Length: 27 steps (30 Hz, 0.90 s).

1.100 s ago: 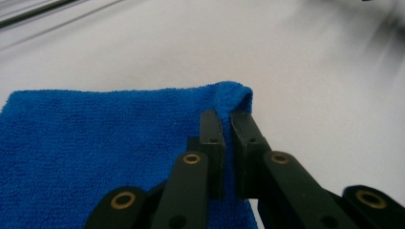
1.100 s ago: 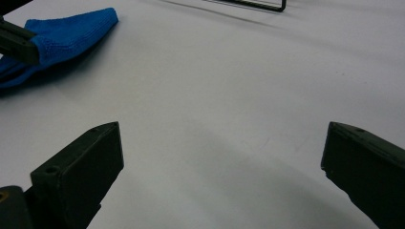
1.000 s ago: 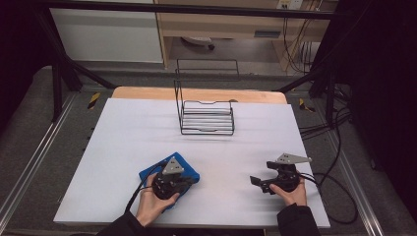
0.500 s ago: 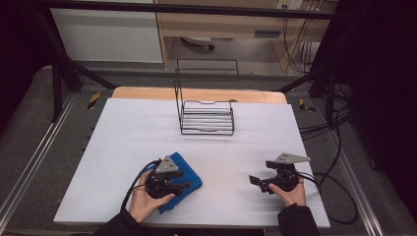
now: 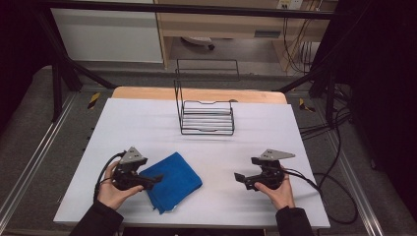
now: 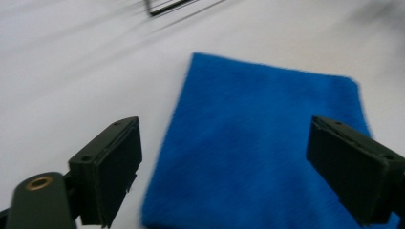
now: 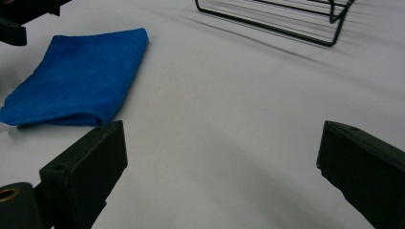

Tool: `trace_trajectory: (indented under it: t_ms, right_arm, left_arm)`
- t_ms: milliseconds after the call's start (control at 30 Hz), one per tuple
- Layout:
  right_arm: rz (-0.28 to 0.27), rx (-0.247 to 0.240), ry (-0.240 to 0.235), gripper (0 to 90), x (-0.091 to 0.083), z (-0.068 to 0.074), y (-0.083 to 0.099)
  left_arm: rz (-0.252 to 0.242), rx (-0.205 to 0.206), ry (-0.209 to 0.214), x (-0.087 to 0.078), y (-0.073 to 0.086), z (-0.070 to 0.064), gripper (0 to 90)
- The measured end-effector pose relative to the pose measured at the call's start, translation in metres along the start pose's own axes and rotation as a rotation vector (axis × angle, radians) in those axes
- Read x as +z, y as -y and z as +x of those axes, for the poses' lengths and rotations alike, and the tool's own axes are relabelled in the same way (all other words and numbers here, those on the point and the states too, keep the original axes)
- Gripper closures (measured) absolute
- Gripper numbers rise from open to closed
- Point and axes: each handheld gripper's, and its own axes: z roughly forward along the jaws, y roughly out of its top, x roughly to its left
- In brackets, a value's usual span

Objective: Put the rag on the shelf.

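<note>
From the high view we see a white, matte table [image 5: 147, 128] with a strip of bare wood along its far edge. A folded blue cloth [image 5: 173, 181] lies flat near the near edge, left of the middle; its weave looks soft and napped. Our left gripper [image 5: 153, 180] sits at the cloth's left side, its black jaws reaching over the cloth's left edge. Our right gripper [image 5: 242, 178] rests toward the near right corner, well apart from the cloth, jaws spread. A black wire rack [image 5: 206, 117] with a tall back frame stands by the far edge at the middle, and we see nothing in it.

In the left gripper view, our jaws stand wide apart with nothing between them; the cloth [image 6: 267, 148] spreads beneath and ahead, fuzzy like microfibre, roughly rectangular with one rounded folded edge.

In the right gripper view, our jaws again stand wide apart over bare table [image 7: 229, 143]. The cloth [image 7: 79, 78] lies off to the left, its folded layers showing, and the rack's [image 7: 277, 19] thin rods cross the top.
</note>
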Motion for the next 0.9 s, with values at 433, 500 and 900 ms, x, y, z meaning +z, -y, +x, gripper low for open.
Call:
trace_trajectory:
  t_ms: [433, 500, 900]
  right_arm:
    - [0.089, -0.064, -0.073, 23.9, 0.074, 0.057, -0.037]
    - [0.114, -0.082, -0.082, 28.2, 0.086, 0.065, -0.039]
    - [0.207, -0.076, -0.113, 59.9, 0.118, 0.075, -0.036]
  left_arm:
    - [-0.034, -0.054, -0.083, -0.017, 0.026, 0.036, 5.6]
    - [-0.034, -0.052, -0.087, -0.018, 0.029, 0.037, 5.4]
    - [-0.057, -0.08, -0.107, -0.019, 0.038, 0.05, 6.3]
